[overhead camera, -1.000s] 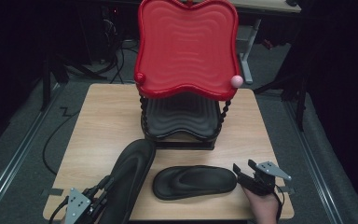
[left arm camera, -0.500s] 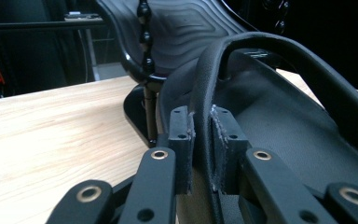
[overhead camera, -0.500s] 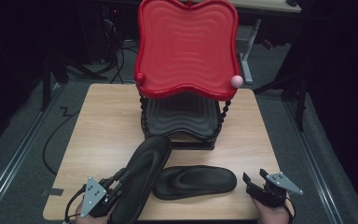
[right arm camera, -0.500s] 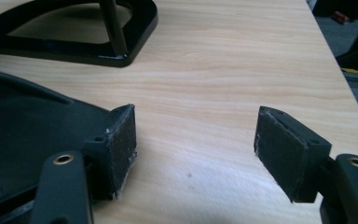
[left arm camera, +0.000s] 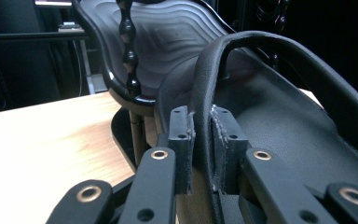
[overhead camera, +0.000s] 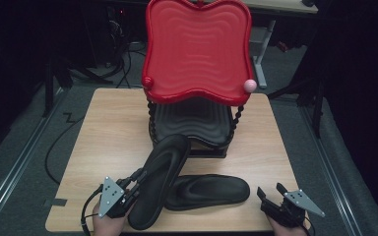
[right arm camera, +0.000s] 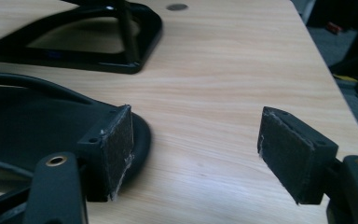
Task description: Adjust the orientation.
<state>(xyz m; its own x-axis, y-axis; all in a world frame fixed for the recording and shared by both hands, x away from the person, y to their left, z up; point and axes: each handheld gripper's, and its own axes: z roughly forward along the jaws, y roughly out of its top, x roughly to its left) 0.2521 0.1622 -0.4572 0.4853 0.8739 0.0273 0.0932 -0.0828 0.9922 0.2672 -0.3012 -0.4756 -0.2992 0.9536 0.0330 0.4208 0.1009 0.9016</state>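
2 black sandals: tilted sandal [overhead camera: 160, 179] pinched at rim by left gripper [overhead camera: 130, 189], near front edge | flat sandal [overhead camera: 209, 191] beside it | right gripper [overhead camera: 274, 192] jaws apart, front right corner | 1 2-tier rack [overhead camera: 197, 54], table [overhead camera: 108, 128] centre-back

— How many sandals are on the table [overhead camera: 108, 132]?
— Two black ones: one sandal [overhead camera: 158, 178] angled on the left, the other sandal [overhead camera: 207, 191] lying flat beside it.
— And trays on the stand?
— Two: a red tray [overhead camera: 197, 49] on top, a black tray [overhead camera: 192, 123] beneath.
— Grippers?
— Two: the left gripper [overhead camera: 128, 189] and the right gripper [overhead camera: 271, 192].
— Tables?
— One wooden one.
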